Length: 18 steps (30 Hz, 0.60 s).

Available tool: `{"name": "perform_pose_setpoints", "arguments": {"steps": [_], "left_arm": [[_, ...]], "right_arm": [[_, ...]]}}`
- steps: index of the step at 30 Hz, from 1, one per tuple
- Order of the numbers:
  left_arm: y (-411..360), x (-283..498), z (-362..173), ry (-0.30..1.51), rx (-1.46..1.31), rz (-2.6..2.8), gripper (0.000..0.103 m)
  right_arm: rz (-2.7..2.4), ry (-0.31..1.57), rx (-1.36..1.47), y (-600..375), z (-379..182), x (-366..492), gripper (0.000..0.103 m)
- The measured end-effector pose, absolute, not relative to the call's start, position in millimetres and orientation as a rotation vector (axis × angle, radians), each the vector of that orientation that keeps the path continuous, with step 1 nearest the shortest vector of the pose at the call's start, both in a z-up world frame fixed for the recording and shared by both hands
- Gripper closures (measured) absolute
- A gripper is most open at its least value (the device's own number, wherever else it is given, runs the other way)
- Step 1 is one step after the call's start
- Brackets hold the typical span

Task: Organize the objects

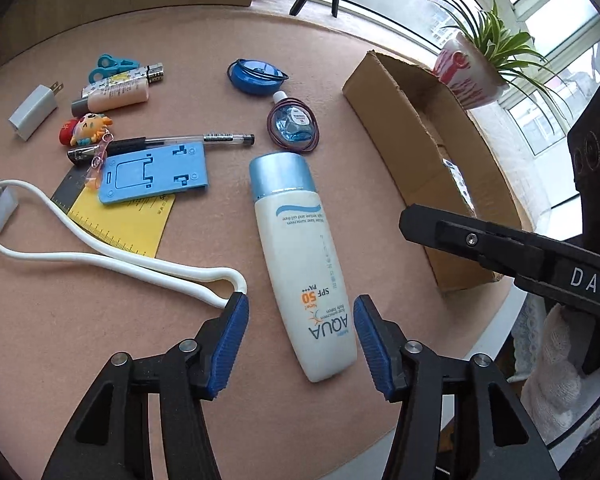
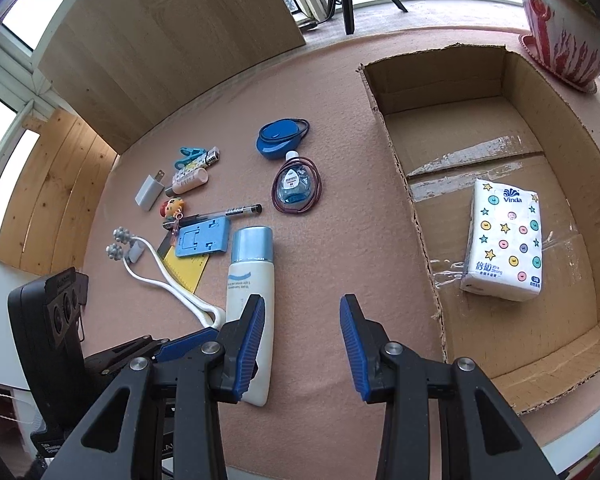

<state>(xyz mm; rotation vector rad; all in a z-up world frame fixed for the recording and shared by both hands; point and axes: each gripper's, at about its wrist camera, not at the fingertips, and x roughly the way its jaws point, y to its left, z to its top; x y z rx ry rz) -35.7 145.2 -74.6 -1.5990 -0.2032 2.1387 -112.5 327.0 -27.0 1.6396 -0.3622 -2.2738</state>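
Left wrist view: left gripper (image 1: pixel 300 332) above pink felt mat (image 1: pixel 100 320), jaws apart, pads straddling base end of sunscreen bottle (image 1: pixel 300 256) w/o touching it; nothing grasped. Bottle flat on mat, blue cap pointing away from camera. Places below rel. to bottle. Just left of cap: blue phone stand (image 1: pixel 156 176), lying over yellow ruler (image 1: pixel 128 224). Left, curving toward left pad: white roller massager (image 1: pixel 112 256). Beyond stand: clear pen (image 1: pixel 204 140), cartoon keychain (image 1: pixel 86 126). Farther left and beyond: white charger plug (image 1: pixel 34 112), small peach tube (image 1: pixel 118 96), teal clip (image 1: pixel 110 65). Just beyond cap: blue eye-drop bottle (image 1: pixel 294 120) ringed by dark hair tie. Beyond that: blue round case (image 1: pixel 254 76). Right: open cardboard box (image 1: pixel 432 168); potted plant (image 1: pixel 476 68) beyond box. Right, near: right gripper (image 1: pixel 500 252) seen side-on, held by white-gloved hand (image 1: pixel 560 372).

Right wrist view: right gripper (image 2: pixel 302 348) over mat, jaws partly apart, empty; left pad overlaps bottle (image 2: pixel 252 304) in picture, contact cannot be told. Well right of bottle, in box (image 2: pixel 432 256): tissue pack (image 2: pixel 504 240) on box floor, toward right wall. Left of bottle base: left gripper (image 2: pixel 180 346), low.
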Motion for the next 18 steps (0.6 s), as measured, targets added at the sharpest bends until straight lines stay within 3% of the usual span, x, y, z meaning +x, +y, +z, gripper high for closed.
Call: {"name": "perform_pose_setpoints", "arguments": {"steps": [3, 7, 18], "left_arm": [[144, -36, -75, -0.214, -1.597, 2.125, 0.046], [142, -30, -76, -0.204, -1.592, 2.105, 0.057], [149, -35, -91, -0.223, -1.608, 2.090, 0.055]], "right_arm": [[-2.248, -0.355, 1.645, 320, -30, -112, 0.067], [-2.215, -0.365, 1.665, 313, -38, -114, 0.064], [-2.120, -0.392, 1.748, 306, -62, -119, 0.064]]}}
